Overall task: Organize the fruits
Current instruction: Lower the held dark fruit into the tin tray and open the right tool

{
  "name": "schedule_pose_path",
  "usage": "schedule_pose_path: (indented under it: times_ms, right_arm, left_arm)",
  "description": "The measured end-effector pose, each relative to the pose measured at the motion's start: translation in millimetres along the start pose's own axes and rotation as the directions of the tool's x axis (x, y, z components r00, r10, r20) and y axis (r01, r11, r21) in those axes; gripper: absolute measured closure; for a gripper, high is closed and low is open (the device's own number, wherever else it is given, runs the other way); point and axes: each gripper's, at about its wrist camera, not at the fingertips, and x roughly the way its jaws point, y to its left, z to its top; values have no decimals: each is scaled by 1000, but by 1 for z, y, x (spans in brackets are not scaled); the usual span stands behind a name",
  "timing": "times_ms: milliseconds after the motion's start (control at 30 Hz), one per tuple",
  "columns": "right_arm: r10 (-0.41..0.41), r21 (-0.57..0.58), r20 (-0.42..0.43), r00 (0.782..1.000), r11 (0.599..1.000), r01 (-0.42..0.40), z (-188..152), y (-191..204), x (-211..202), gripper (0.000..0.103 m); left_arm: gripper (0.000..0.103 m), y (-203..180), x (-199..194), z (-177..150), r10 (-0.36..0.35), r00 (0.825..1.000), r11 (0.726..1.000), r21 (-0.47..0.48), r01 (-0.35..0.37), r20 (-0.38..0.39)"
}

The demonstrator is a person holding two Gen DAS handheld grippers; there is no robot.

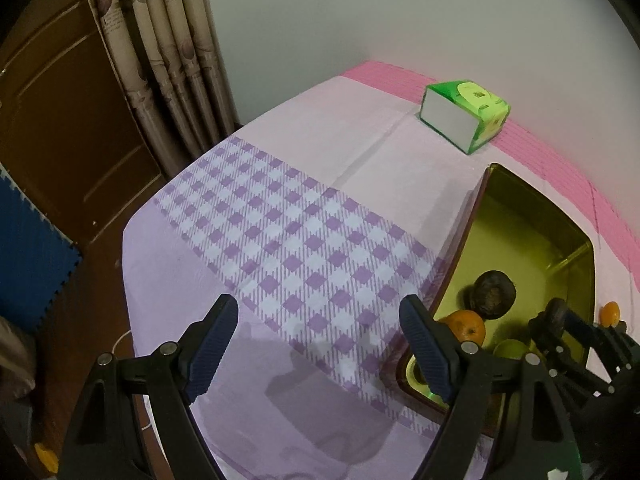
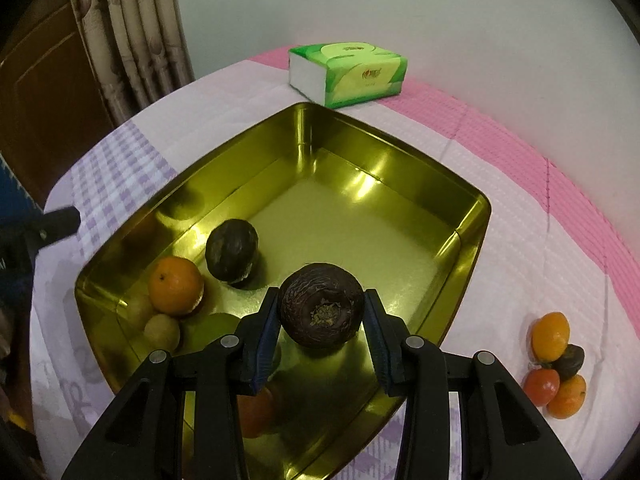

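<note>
- The right gripper [image 2: 321,322] is clamped on a dark wrinkled fruit [image 2: 321,305], one pad against each side, and holds it above the near half of the gold tray [image 2: 472,240].
- The held fruit is roundish with no clear long axis; its rough stem scar faces the camera, slightly downward.
- On the tray floor, at about 10 o'clock from the held fruit, a second dark fruit [image 2: 232,255] sits by itself, near but apart from it.
- At 9 o'clock from the held fruit, an orange [image 2: 176,286] lies in the tray's near-left corner, with a small yellowish fruit [image 2: 162,330] touching it just below.
- A greenish fruit [image 2: 212,330] lies between those and the gripper's left finger, partly hidden by it.
- Something orange shows under the gripper's fingers in the tray; I cannot tell whether it is fruit or reflection.
- Outside the tray, at 3 o'clock, a cluster of fruit [image 2: 556,364] rests on the cloth: two oranges, a red one and a small dark one, all touching, well apart from the tray.
- A green tissue box [image 2: 348,72] stands at 12 o'clock, just beyond the tray's far corner, on the pink strip of the tablecloth [image 2: 520,240].
- The left gripper [image 1: 320,344] hangs with its jaws wide apart and nothing between them, over the purple checked cloth [image 1: 288,240] just left of the tray's side wall.
- Curtains [image 1: 168,52] and a brown door [image 1: 60,120] stand behind the table at 11 o'clock.
</note>
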Motion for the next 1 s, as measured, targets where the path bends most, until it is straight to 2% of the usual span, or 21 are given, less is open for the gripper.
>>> schedule_pose_path:
  times_ms: [333, 1000]
  right_arm:
    - [21, -4, -1, 1000, 1000, -21, -5, 4, 1, 61]
    - [76, 34, 22, 997, 997, -76, -15, 1, -16, 60]
  left_arm:
    - [23, -14, -1, -3, -19, 1000, 998, 54, 19, 1]
    - [23, -19, -1, -6, -17, 1000, 997, 76, 18, -3]
